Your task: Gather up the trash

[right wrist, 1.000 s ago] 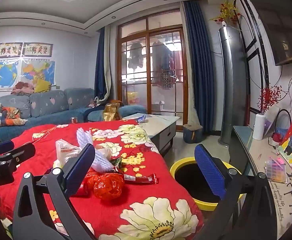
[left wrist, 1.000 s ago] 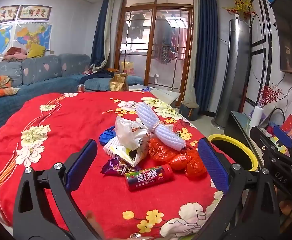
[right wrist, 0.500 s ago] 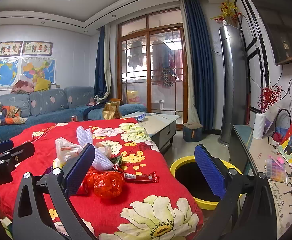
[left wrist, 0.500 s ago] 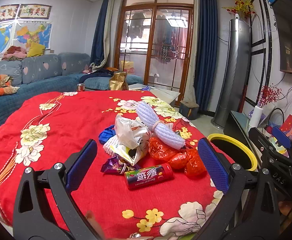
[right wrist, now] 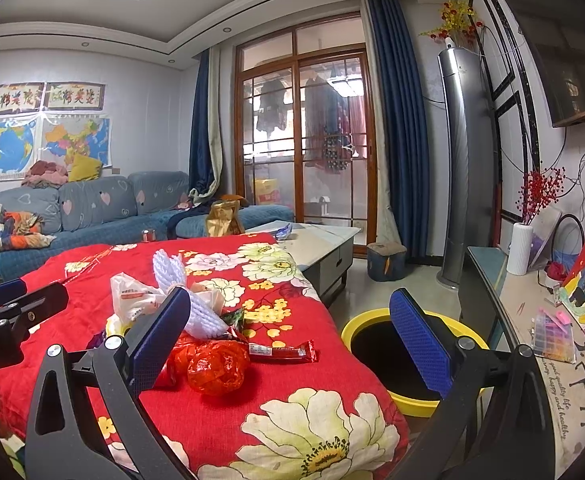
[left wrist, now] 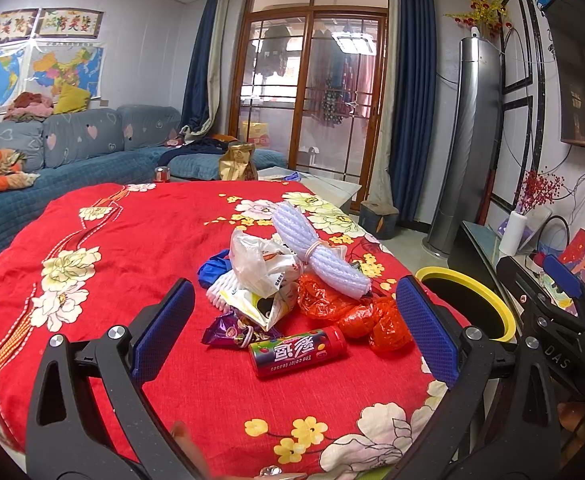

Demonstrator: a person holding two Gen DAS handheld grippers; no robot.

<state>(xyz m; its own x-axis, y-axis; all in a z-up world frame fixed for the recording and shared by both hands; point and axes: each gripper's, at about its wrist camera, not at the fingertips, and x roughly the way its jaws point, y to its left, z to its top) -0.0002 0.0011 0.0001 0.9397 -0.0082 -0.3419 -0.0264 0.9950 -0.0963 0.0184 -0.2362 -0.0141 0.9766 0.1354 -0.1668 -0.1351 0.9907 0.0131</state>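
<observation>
Left wrist view: left gripper hovers above the near edge of the red floral tablecloth, fingers level and pointing into the room. Jaws spread wide, nothing between the blue pads. Trash pile sits ahead of it and centred between the fingers: red candy tube lying on its side nearest the camera, purple wrapper touching its left end, crumpled red plastic bag just right of it. Behind those, a yellow-white snack bag, a clear-white plastic bag on top, a white foam net bundle tied with a rubber band leaning across the back, blue scrap at the left rear. Yellow-rimmed bin stands on the floor off the table's right edge. Right gripper shows at far right, beside the bin, off the table.

Right wrist view: right gripper held level at the table's right corner, jaws also wide apart and holding nothing. Its left pad overlaps the pile in the frame; contact can't be told. Its right pad is over the bin. Red plastic bag and a red snack-bar wrapper lie between the fingers; the foam net and white bag sit behind. Left gripper enters at the left edge, above the cloth.
</observation>
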